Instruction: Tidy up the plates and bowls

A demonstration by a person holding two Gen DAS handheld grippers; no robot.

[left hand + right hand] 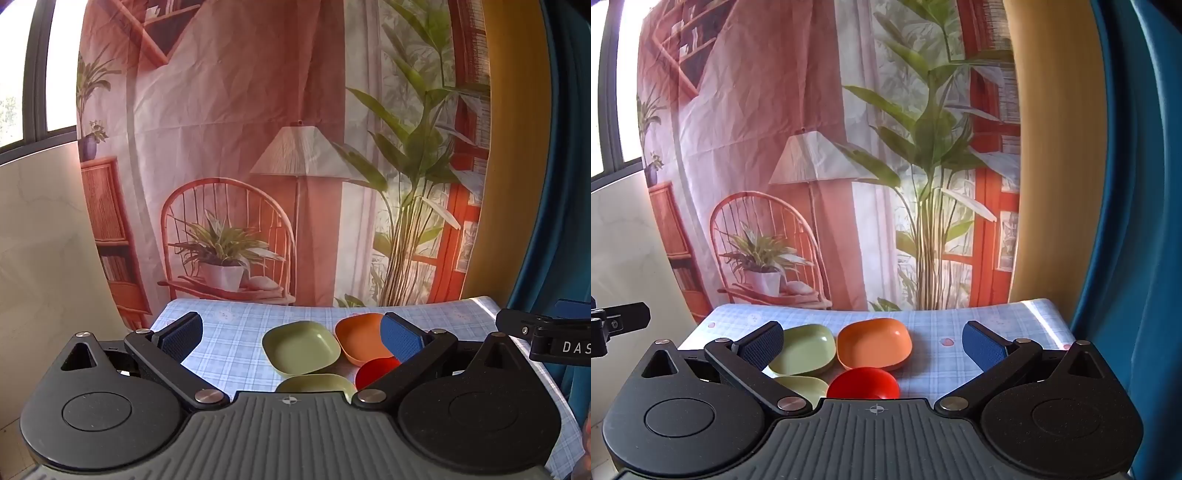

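Four dishes sit close together on the checked tablecloth [229,347]: a green square bowl [301,346], an orange square bowl [360,338], a red round bowl [375,371] and a second green dish [317,384] nearest me, partly hidden by the gripper body. My left gripper [293,334] hovers above and short of them, wide open with nothing between its blue pads. In the right wrist view I see the same green bowl [805,349], orange bowl [873,343], red bowl [864,382] and near green dish [805,387]. My right gripper [873,343] is also open and empty.
A printed fabric backdrop [258,147] hangs right behind the table's far edge. A blue curtain [1137,184] and a yellow board [1052,147] stand at the right. A pale wall [44,240] and a window are on the left. Bare cloth [960,350] lies right of the bowls.
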